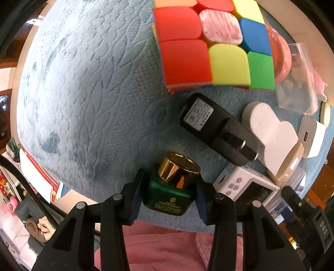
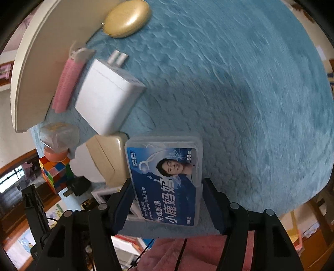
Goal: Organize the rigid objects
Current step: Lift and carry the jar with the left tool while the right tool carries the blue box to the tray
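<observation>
A small green bottle (image 1: 167, 200) with a gold cap stands on the blue textured mat (image 1: 83, 104). My left gripper (image 1: 169, 187) is shut on its body, one pad on each side. In the right wrist view, a clear flat box of floss picks (image 2: 167, 177) with a blue label lies on the mat (image 2: 250, 104). My right gripper (image 2: 167, 187) is shut on it across its width. Beyond the bottle lie a black plug adapter (image 1: 217, 129), a colourful puzzle cube (image 1: 208, 45) and a white cloud-shaped case (image 1: 271, 135).
A white handheld game device (image 1: 246, 185) and a white charger (image 1: 311, 137) lie right of the bottle. The right wrist view has a white charger block (image 2: 108, 95), a pink comb (image 2: 66, 81) and a gold oval case (image 2: 127, 17). Pink cloth (image 1: 156, 246) lies below the mat edge.
</observation>
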Demonstrator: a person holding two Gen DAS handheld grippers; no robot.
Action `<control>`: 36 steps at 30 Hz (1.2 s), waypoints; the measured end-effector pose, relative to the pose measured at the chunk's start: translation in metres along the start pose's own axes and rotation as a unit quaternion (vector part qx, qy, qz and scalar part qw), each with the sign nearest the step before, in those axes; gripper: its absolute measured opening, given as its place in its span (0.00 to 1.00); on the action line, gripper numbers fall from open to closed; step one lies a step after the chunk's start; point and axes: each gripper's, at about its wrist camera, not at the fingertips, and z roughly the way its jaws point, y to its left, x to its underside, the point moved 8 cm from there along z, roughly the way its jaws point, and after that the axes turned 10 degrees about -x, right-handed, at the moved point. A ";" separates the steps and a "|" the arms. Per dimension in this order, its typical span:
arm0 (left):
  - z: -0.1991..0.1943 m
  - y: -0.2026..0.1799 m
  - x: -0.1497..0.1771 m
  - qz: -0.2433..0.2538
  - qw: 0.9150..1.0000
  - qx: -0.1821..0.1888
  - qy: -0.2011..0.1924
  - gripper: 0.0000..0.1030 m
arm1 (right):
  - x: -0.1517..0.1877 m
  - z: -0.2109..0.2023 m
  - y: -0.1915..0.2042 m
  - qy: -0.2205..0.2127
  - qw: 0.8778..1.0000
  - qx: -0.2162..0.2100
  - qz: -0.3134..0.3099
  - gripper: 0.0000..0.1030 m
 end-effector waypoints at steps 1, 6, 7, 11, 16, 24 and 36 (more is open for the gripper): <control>0.000 0.001 0.003 -0.001 1.000 -0.001 0.000 0.46 | 0.001 -0.001 -0.003 0.002 1.000 -0.003 0.004 0.64; 0.003 0.008 0.020 0.002 1.000 -0.018 -0.002 0.46 | 0.005 -0.012 -0.014 0.003 0.999 -0.026 0.020 0.64; 0.003 0.009 0.024 0.002 1.000 -0.018 -0.002 0.46 | 0.002 -0.014 -0.016 0.003 0.999 -0.030 0.024 0.64; -0.006 0.009 0.039 0.004 1.000 -0.020 -0.011 0.46 | 0.001 -0.029 -0.023 0.002 0.998 -0.052 0.040 0.64; -0.032 0.005 0.051 0.021 0.998 -0.023 -0.047 0.46 | -0.004 -0.054 -0.028 -0.012 0.996 -0.082 0.043 0.64; -0.086 -0.012 0.067 0.081 0.991 -0.017 -0.101 0.46 | 0.005 -0.099 -0.018 -0.045 0.991 -0.127 0.019 0.64; -0.181 -0.042 0.045 0.164 0.964 -0.029 -0.208 0.46 | -0.002 -0.165 0.031 -0.143 0.975 -0.161 -0.046 0.64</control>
